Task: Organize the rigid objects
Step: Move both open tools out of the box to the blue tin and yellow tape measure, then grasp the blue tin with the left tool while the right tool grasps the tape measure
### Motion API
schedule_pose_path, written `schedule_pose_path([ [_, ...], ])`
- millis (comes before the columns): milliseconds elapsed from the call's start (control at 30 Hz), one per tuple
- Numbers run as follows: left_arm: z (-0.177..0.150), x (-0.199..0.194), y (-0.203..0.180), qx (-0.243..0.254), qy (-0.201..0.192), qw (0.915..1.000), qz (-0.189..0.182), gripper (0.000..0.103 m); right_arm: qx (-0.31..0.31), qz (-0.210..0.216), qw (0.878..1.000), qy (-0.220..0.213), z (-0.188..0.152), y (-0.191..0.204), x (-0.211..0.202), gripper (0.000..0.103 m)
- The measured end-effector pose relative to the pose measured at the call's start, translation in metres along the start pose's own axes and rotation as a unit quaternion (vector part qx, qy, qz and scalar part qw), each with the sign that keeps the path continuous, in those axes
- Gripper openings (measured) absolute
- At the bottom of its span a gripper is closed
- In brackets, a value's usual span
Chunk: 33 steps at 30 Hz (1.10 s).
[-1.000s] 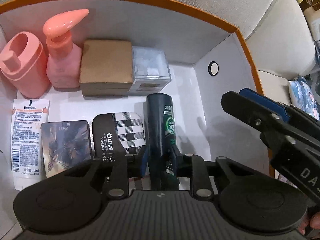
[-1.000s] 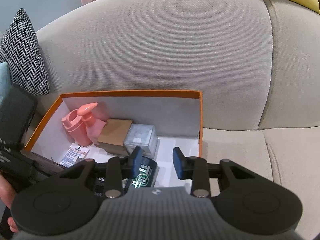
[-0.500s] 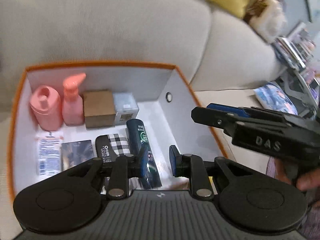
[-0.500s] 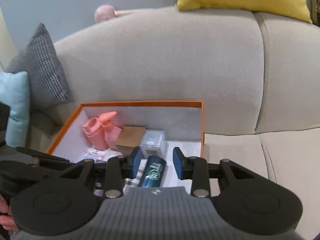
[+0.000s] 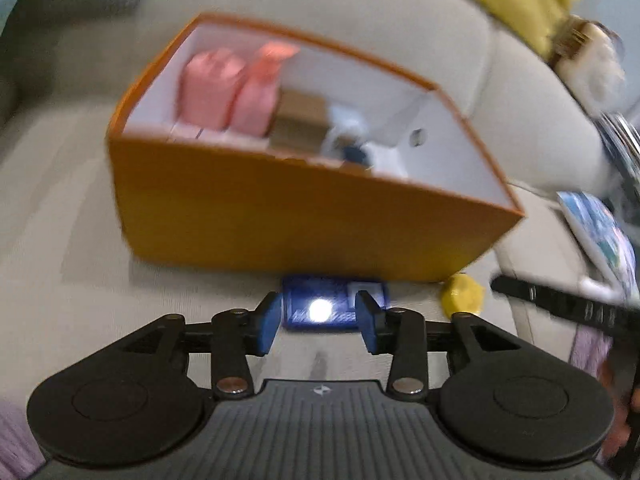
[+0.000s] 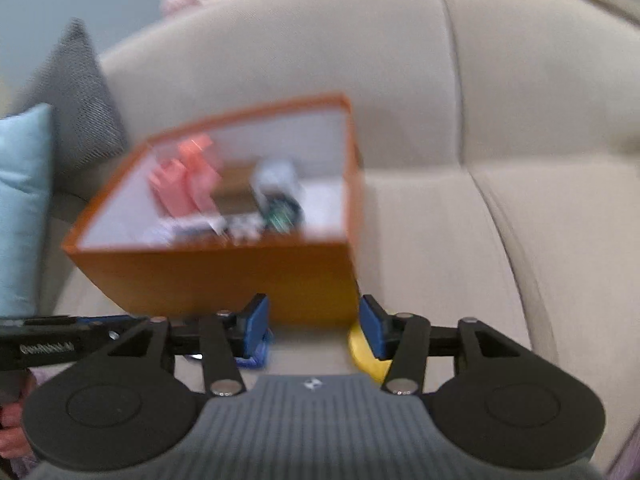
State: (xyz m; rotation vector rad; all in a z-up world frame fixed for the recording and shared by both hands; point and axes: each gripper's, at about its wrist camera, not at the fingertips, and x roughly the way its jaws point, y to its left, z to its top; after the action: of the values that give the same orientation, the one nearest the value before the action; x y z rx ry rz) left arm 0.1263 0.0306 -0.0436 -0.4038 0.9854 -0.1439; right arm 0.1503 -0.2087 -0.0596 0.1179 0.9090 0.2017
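Once withdrawn, left hand-held gripper (empty) outside box.

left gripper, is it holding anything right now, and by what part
Nothing is held. The left gripper is open, its fingers either side of a blue pack lying on the sofa seat in front of the orange box, not clamped on it.

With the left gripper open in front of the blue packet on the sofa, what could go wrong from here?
1. The flat blue packet lies close against the orange box's front wall; the open left gripper could bump the box while closing.
2. The packet lies flat on the soft beige sofa cushion, so the fingers might slide over it.
3. The right gripper hovers by the small yellow object nearby; the two tools could collide.
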Motion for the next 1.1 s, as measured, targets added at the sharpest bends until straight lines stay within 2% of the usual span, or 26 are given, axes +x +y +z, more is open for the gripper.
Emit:
schedule_pose_path([
  [33, -0.002, 0.006, 0.004, -0.016, 0.004, 0.9999, 0.002, 0.055, 0.013, -0.009, 1.0, 0.01, -0.004, -0.004, 0.006, 0.057],
  [100, -0.003, 0.018, 0.012, -0.044, 0.011, 0.999, 0.004, 0.057, 0.028, -0.025, 0.999, 0.025, -0.009, -0.01, 0.018, 0.064],
  [133, -0.005, 0.023, 0.013, -0.051, 0.012, 0.9986, 0.003, 0.06, 0.031, -0.031, 0.999, 0.027, -0.01, -0.012, 0.022, 0.065],
  [200, -0.005, 0.032, 0.015, -0.055, 0.013, 0.9984, 0.001, 0.064, 0.04, -0.04, 0.998, 0.03, -0.009, -0.015, 0.03, 0.074],
  [333, -0.001, 0.048, 0.015, -0.059, 0.022, 0.998, 0.007, 0.066, 0.06, -0.04, 0.996, 0.046, -0.009, -0.022, 0.049, 0.074],
  [433, 0.004, 0.054, 0.013, -0.046, 0.013, 0.9988, 0.005, 0.066, 0.066, -0.038, 0.996, 0.049, -0.007, -0.027, 0.058, 0.074],
  [533, 0.002, 0.058, 0.01, -0.031, 0.011, 0.9994, 0.013, 0.066, 0.052, -0.052, 0.996, 0.053, -0.005, -0.026, 0.07, 0.069],
  [600, 0.001, 0.059, 0.005, -0.007, 0.01, 0.9996, 0.025, 0.061, 0.037, -0.067, 0.995, 0.057, -0.006, -0.024, 0.075, 0.059],
  [633, 0.0, 0.059, 0.001, 0.003, 0.007, 0.9997, 0.022, 0.055, 0.028, -0.072, 0.995, 0.056, -0.008, -0.021, 0.075, 0.058],
  [800, -0.002, 0.057, -0.005, 0.01, 0.024, 0.9994, 0.022, 0.046, 0.003, -0.053, 0.996, 0.065, -0.022, -0.011, 0.065, 0.057],
  [933, -0.013, 0.052, -0.007, 0.002, 0.071, 0.9974, 0.003, 0.032, -0.022, -0.025, 0.996, 0.078, -0.034, 0.006, 0.059, 0.057],
  [967, -0.018, 0.051, -0.009, 0.005, 0.087, 0.9962, 0.005, 0.023, -0.027, -0.02, 0.996, 0.081, -0.037, 0.009, 0.057, 0.057],
  [1000, -0.024, 0.05, -0.011, 0.015, 0.096, 0.9952, 0.008, 0.02, -0.032, -0.017, 0.996, 0.083, -0.039, 0.011, 0.056, 0.057],
  [1100, -0.032, 0.043, -0.014, 0.028, 0.096, 0.995, 0.002, 0.02, -0.032, -0.009, 0.995, 0.089, -0.043, 0.013, 0.051, 0.057],
])
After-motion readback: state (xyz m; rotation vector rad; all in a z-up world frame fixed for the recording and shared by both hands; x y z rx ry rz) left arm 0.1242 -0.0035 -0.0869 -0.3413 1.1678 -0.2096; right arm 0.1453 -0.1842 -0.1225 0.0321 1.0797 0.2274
